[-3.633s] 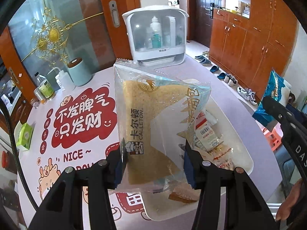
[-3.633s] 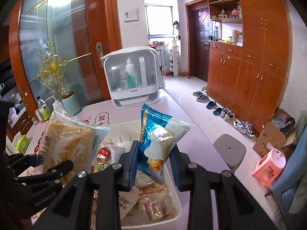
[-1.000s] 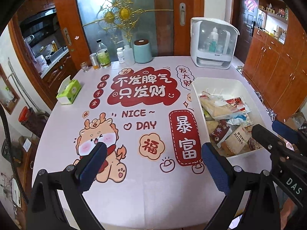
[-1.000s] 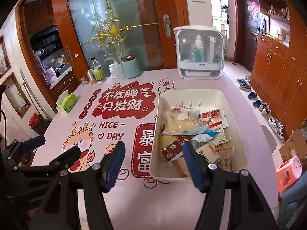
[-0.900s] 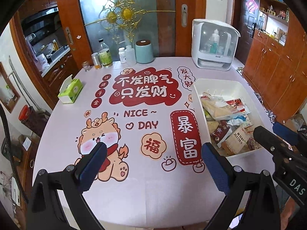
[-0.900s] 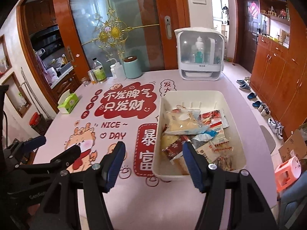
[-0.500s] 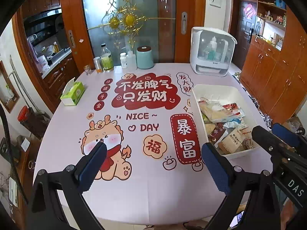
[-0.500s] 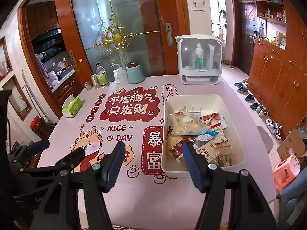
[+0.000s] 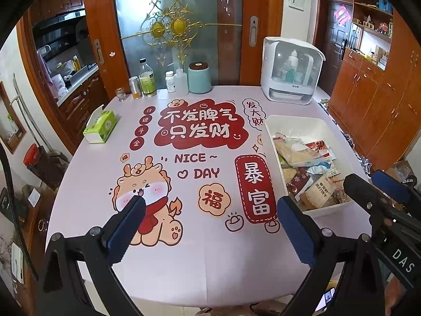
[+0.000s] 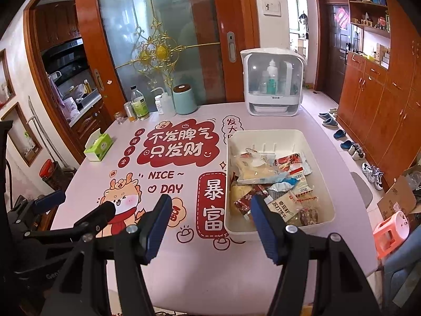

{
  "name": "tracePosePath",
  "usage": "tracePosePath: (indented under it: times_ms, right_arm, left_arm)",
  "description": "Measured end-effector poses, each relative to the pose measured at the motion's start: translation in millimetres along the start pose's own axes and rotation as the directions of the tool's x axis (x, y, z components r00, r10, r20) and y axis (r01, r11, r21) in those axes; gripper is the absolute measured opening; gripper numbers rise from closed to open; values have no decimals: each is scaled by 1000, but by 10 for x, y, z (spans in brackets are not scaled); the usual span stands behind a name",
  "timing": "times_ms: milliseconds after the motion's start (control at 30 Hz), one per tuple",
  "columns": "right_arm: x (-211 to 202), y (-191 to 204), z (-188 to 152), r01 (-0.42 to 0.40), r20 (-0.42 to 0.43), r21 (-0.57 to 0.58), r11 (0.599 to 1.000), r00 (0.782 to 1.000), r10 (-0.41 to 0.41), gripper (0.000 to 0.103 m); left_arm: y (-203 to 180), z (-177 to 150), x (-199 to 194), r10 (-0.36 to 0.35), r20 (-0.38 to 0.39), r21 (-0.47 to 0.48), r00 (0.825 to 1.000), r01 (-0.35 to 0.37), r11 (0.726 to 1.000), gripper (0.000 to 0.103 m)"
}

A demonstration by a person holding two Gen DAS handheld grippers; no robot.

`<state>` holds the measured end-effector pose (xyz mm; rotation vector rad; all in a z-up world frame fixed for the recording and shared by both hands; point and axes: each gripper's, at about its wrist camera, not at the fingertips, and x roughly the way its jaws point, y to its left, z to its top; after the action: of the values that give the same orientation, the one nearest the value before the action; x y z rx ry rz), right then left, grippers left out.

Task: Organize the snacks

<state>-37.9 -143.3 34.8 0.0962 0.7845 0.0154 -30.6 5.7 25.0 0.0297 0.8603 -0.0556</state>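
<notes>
Snacks (image 10: 271, 184): a loose heap of packets, all lying inside the white bin; none shows on the bench outside it.
White bin (image 10: 319, 163): open-topped, on the right side of the bench, its near corner just beside the red character panel printed on the cloth; the back third of its floor is bare.
Progress: as far as both views show, gathering looks done, since every packet sits in the bin; what may be left is tidying the heap, which lies crosswise and overlapping.
Left gripper (image 9: 210, 225): fingers wide apart, nothing between them, hanging over the cartoon dragon on the near part of the bench.
Right gripper (image 10: 210, 222): fingers apart and empty, poised above the near left corner of the bin.
Bench (image 9: 215, 271): round, covered in a printed cloth; its middle and near half are bare, giving plenty of room to move.
Edges: the bin's right wall sits near the bench's right rim, so a push that way risks sliding it off.
Far side: bottles (image 9: 147, 79), a teal canister (image 9: 199, 77) and a white cabinet (image 9: 290, 71) line the back, a tissue box (image 9: 101, 127) at the left, all well apart from the bin.
</notes>
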Motion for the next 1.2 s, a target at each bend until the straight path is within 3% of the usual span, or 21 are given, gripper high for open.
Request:
tracePosePath:
  times_ms: [1200]
  right_arm:
    - [256,-88,44,-28,-44,5,1000,999,28,63]
  left_arm:
    - [-80,35,199,33,-57,-2,998,-34,999,99]
